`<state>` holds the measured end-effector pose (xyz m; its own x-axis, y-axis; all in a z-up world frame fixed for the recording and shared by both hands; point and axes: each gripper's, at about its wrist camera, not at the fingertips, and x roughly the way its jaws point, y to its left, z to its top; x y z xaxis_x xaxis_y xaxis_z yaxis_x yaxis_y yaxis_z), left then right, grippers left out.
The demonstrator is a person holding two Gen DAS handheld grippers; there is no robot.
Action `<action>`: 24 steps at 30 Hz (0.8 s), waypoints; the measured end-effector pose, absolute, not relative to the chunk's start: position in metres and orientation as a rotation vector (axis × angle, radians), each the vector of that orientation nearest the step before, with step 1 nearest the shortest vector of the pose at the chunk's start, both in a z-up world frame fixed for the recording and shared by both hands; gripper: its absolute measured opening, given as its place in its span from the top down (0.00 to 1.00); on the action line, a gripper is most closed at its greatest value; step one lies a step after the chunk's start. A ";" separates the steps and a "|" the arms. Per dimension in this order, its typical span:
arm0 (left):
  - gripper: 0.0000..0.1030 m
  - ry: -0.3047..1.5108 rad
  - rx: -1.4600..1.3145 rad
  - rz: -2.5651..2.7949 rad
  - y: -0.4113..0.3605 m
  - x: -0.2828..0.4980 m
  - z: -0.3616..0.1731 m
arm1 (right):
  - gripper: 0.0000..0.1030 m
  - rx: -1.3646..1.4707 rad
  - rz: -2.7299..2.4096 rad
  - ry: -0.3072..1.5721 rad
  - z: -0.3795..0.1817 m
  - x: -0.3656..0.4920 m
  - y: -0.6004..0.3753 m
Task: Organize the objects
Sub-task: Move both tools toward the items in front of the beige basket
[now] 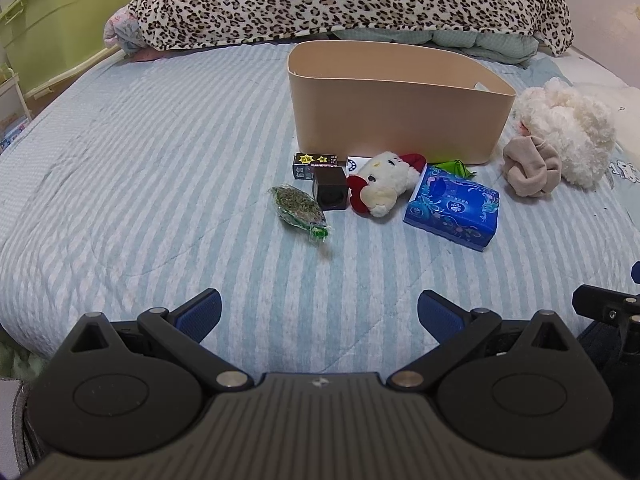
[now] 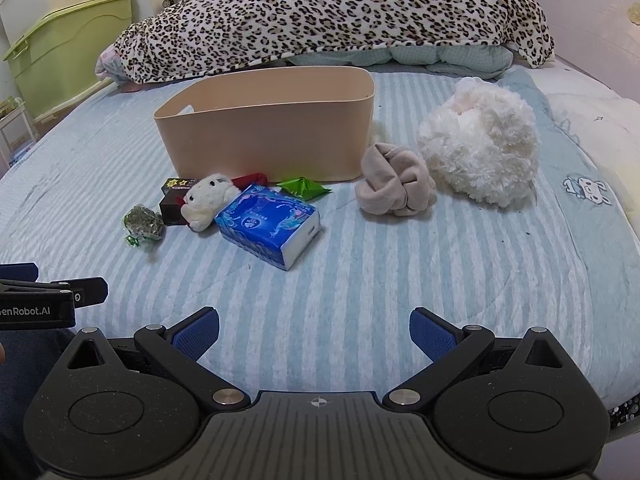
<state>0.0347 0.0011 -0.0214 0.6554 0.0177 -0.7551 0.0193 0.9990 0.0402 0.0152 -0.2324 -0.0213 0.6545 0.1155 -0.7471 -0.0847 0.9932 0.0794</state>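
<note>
- On the striped bed (image 1: 160, 184), in front of the beige bin (image 1: 392, 120), the loose things are clustered: a herb packet (image 1: 298, 208), a dark cube box (image 1: 330, 194), a star-printed box (image 1: 316, 164), a white cat plush (image 1: 384, 188), a blue tissue pack (image 1: 454, 210), a green wrapper (image 1: 454, 168), a beige sock bundle (image 1: 528, 168) and a fluffy white toy (image 1: 568, 132).
- Both the left tongs (image 1: 320, 312) and the right tongs (image 2: 314, 332) are seen spread wide with nothing between them, held low and well apart from every item.
- Nothing can be made out inside the bin from either view, so the sorting is judged barely begun.
- A double pick-up is likely at the cluster: the plush is touching the cube box and the tissue pack, so a neighbour could be dragged or knocked if the tongs are closed carelessly.
- The herb packet lies flat on soft bedding; it could be pressed into the mattress and missed, or crushed.
- The tissue pack is wide and slippery-looking, so a grip across its long side may slide off.
- The bin stands on a yielding surface and could be tipped or shoved if its front wall is struck.
- A clash between the two tongs is possible where the things are crowded.
</note>
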 end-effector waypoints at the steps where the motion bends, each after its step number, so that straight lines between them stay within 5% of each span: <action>1: 0.00 0.857 0.045 -0.001 0.002 0.035 -0.021 | 0.00 0.035 0.116 0.850 -0.020 0.017 -0.231; 24: 0.00 0.899 0.020 -0.011 0.006 0.070 -0.035 | 0.00 -0.046 0.232 0.831 -0.026 0.054 -0.221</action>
<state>0.0704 0.0063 -0.0350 0.6224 -0.0013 -0.7827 0.0178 0.9998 0.0125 0.0539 -0.2212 -0.0261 0.6501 0.1864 -0.7366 -0.2227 0.9736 0.0498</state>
